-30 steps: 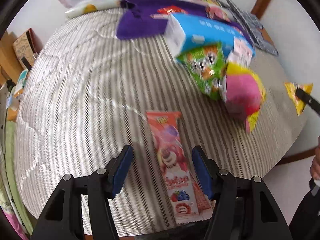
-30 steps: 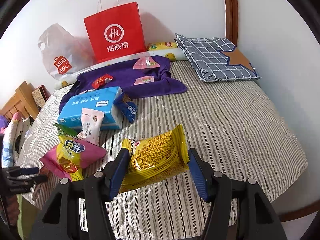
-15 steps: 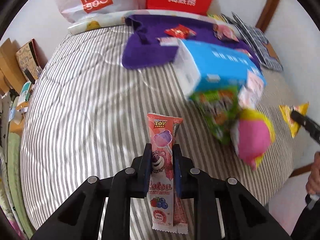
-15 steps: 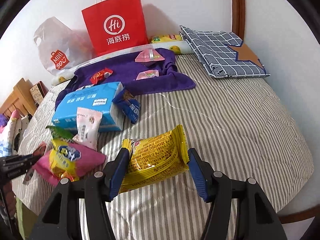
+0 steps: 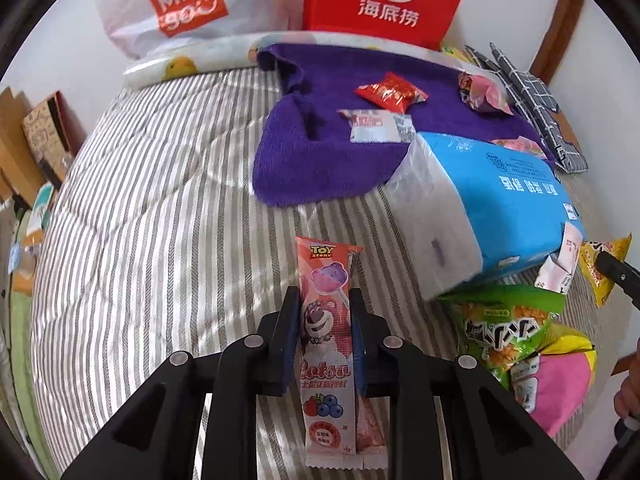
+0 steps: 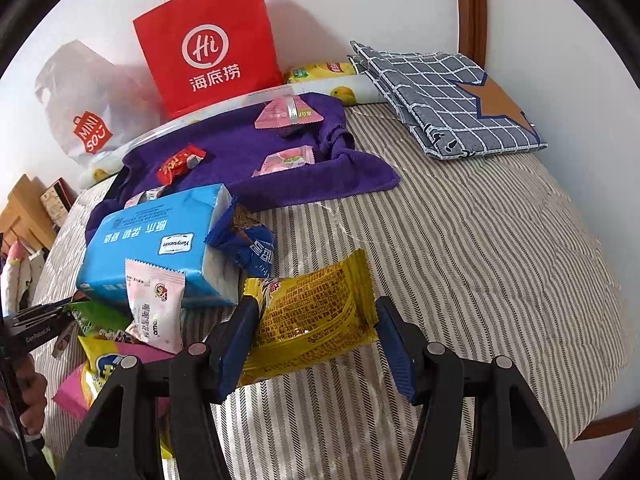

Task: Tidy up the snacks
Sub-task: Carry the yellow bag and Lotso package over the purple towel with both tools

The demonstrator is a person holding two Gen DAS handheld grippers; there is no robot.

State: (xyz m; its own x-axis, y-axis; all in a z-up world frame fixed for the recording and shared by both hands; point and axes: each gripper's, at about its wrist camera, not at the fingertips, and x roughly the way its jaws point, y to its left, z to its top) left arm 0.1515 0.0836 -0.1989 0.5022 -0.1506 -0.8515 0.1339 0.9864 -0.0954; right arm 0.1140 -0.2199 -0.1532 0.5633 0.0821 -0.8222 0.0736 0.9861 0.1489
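Clearly the left gripper (image 5: 325, 330) is pinching the pink wafer packet (image 5: 326, 344) mid-length, near the blue tissue pack (image 5: 508, 200); light, crinkly, crushable. The right gripper (image 6: 314, 340) is clamping the yellow snack bag (image 6: 310, 316), beside that pack.

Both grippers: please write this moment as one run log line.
left gripper: shut on long pink Toy Story snack pack | right gripper: holds yellow crinkly snack bag

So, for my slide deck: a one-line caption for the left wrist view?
Left tool shut on a pink Lotso snack stick above the striped bedspread.
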